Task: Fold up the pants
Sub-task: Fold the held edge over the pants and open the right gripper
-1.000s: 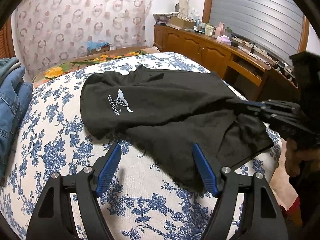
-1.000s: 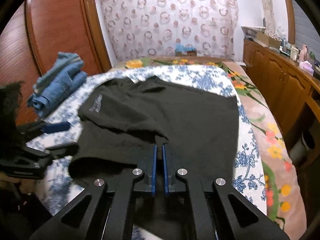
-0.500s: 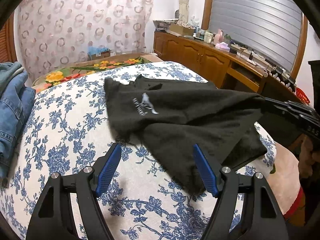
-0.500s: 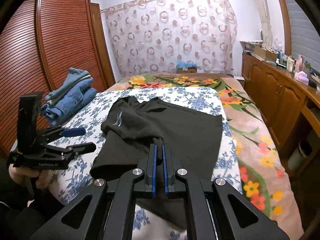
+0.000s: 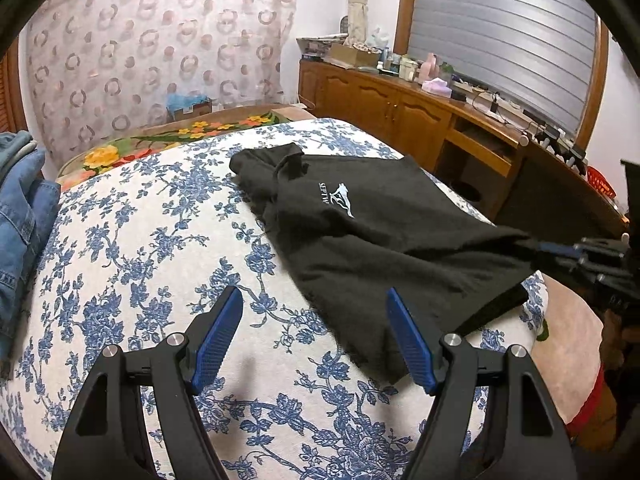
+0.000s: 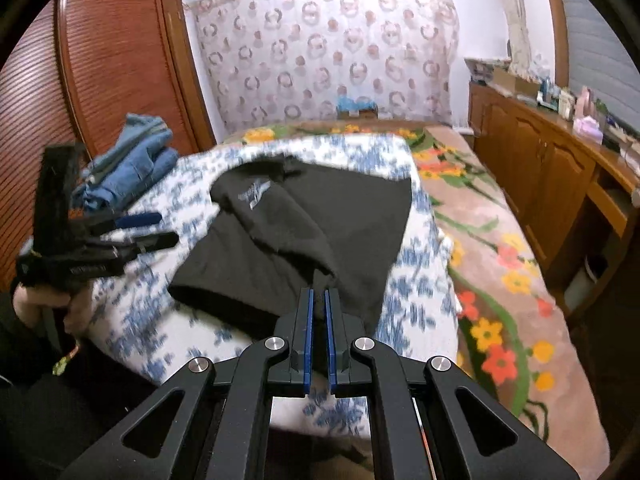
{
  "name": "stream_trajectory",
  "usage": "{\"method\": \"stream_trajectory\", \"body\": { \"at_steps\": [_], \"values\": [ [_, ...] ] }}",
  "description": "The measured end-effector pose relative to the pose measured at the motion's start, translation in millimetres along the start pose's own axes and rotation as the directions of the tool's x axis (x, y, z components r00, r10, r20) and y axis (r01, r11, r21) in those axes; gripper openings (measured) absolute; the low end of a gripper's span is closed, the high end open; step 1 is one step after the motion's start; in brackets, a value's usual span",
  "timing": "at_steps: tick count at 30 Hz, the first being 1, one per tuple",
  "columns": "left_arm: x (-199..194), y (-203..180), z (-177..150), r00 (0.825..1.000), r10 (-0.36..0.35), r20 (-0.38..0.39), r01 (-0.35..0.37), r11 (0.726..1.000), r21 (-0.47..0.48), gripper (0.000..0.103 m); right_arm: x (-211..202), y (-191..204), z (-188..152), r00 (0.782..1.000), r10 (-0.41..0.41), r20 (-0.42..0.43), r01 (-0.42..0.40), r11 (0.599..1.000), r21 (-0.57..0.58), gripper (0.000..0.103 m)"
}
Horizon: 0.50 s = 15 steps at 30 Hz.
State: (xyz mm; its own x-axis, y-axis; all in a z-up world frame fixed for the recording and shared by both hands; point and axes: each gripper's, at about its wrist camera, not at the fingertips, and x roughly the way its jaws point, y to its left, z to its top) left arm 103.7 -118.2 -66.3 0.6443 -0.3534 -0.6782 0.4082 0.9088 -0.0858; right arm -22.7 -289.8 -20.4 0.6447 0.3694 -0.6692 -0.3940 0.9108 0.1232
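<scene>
Black pants (image 5: 380, 232) with a white logo lie loosely folded on the blue-flowered bed sheet (image 5: 140, 240). My right gripper (image 6: 318, 294) is shut on a bunched edge of the pants (image 6: 304, 224) near the bed's front edge, and the cloth stretches up to it. In the left wrist view the right gripper (image 5: 536, 246) shows at the right, gripping that same edge. My left gripper (image 5: 313, 294) hangs open above the sheet just beside the near hem, with nothing between its fingers. The left gripper (image 6: 148, 230) sits left of the pants in the right wrist view, held by a hand.
A stack of folded blue jeans (image 6: 132, 168) rests at the sheet's far left. A flowered blanket (image 6: 480, 240) covers the bed's right side. A wooden sideboard (image 5: 400, 100) with several small items runs along the right wall, and a slatted wardrobe (image 6: 112, 60) stands left.
The right gripper has drawn back with the pants' edge in it, dragging the pants across the sheet away from the jeans. The left gripper has stayed open and nearly still.
</scene>
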Motion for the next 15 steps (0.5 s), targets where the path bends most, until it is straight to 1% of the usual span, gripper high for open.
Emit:
{"method": "stream_trajectory", "body": {
  "at_steps": [3,9,15],
  "values": [
    [3.1,-0.8,-0.8,1.000,0.000,-0.009,0.000,1.000,0.003,0.075,1.6,1.3,-3.4,1.000,0.003,-0.019,-0.003,1.000,0.003,0.005],
    [5.0,-2.3,-1.5,1.000,0.003,-0.012,-0.003,1.000,0.003,0.075,-3.5,-4.1,-5.2,1.000,0.000,-0.018,0.001,1.000,0.015,0.005],
    [5.2,1.2,-2.5,1.000,0.005,-0.010,-0.005,1.000,-0.001,0.075,3.0,-7.2,-11.4,0.999,0.000,-0.036,0.001,1.000,0.024,0.005]
  ]
}}
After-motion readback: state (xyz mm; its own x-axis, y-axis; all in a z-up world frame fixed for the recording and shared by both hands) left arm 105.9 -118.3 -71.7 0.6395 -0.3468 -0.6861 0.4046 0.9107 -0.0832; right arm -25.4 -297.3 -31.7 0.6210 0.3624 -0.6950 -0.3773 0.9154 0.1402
